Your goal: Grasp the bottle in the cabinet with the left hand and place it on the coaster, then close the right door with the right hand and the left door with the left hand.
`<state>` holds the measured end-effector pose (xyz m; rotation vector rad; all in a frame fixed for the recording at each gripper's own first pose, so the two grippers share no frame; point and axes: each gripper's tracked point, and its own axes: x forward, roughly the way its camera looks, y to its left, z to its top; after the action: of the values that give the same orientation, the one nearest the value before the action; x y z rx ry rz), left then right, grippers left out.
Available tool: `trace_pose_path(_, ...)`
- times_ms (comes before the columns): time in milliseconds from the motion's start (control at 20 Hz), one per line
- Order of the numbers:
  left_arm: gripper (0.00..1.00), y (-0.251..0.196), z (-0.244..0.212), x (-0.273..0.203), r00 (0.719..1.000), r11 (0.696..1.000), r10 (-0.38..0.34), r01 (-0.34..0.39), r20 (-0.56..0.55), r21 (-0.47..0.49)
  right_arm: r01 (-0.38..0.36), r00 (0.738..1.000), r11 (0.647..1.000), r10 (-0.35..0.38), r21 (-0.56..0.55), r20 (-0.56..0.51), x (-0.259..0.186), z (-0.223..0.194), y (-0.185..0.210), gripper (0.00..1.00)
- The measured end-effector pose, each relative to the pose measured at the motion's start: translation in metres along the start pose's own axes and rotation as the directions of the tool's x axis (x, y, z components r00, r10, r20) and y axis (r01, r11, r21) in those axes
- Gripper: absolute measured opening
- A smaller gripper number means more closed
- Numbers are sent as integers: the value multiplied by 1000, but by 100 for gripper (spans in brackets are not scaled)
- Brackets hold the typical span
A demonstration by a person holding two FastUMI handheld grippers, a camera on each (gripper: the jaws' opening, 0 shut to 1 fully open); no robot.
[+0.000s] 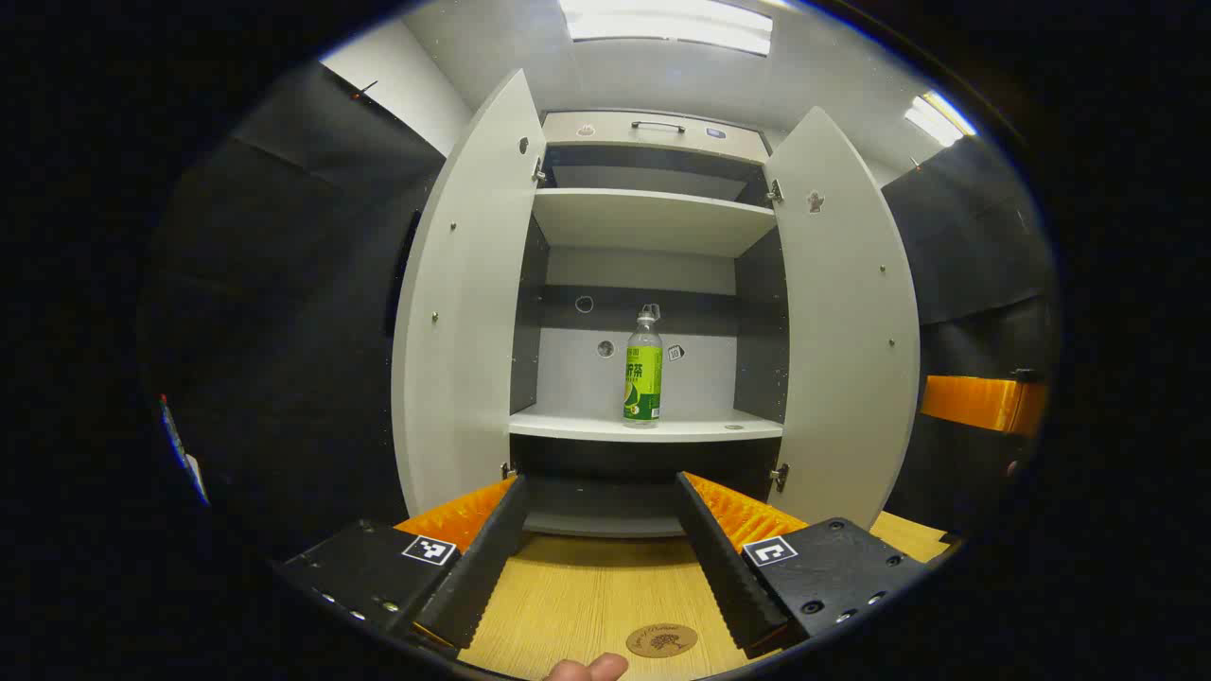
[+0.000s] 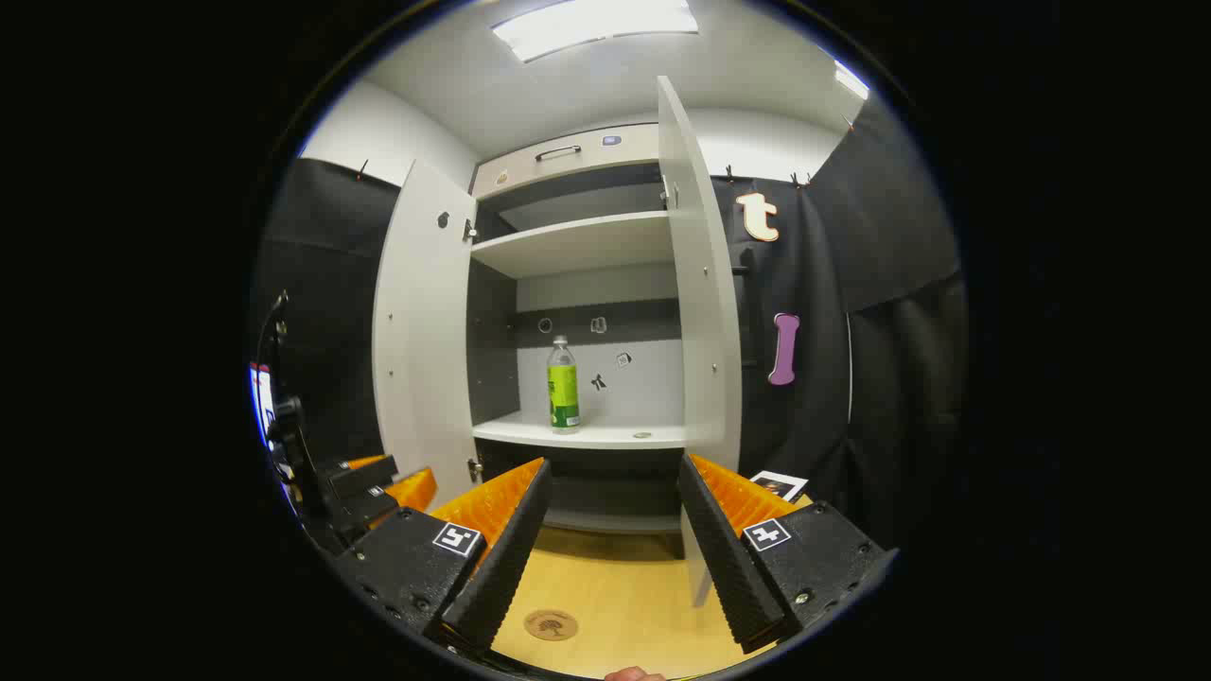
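Clear bottle (image 1: 643, 371) with green label (print too small to read) upright on cabinet shelf (image 1: 647, 427); left gripper (image 1: 603, 558) and right gripper (image 2: 613, 544) both spread wide, empty.

Ridged fingers (image 1: 719, 558) on screwed blocks bearing square markers.

Clear plastic bottle (image 1: 643, 371); matt cabinet (image 1: 653, 219); wood-grain tabletop (image 1: 587, 605).

Right claw (image 2: 613, 530) open over worktop (image 2: 624, 596), nothing held; bottle (image 2: 563, 385) upright on cabinet shelf (image 2: 605, 435), both doors open, coaster (image 2: 552, 624) on worktop below, left claw (image 2: 378, 487) at left edge
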<state>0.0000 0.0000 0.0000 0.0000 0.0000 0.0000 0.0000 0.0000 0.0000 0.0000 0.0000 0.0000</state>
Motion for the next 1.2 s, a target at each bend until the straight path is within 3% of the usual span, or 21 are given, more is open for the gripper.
trace_pose_path(350, 94, -7, 3, 6, 1000, 1000, -15, 14, 13, 18, 51, 998, 999, -51, 6, 25, -8, 6, -21, 83)
trace_pose_path(1200, 94, -8, -9, 13, 1000, 999, -13, 13, -22, 30, 48, 998, 998, -46, 44, -30, 3, -16, -34, 83)
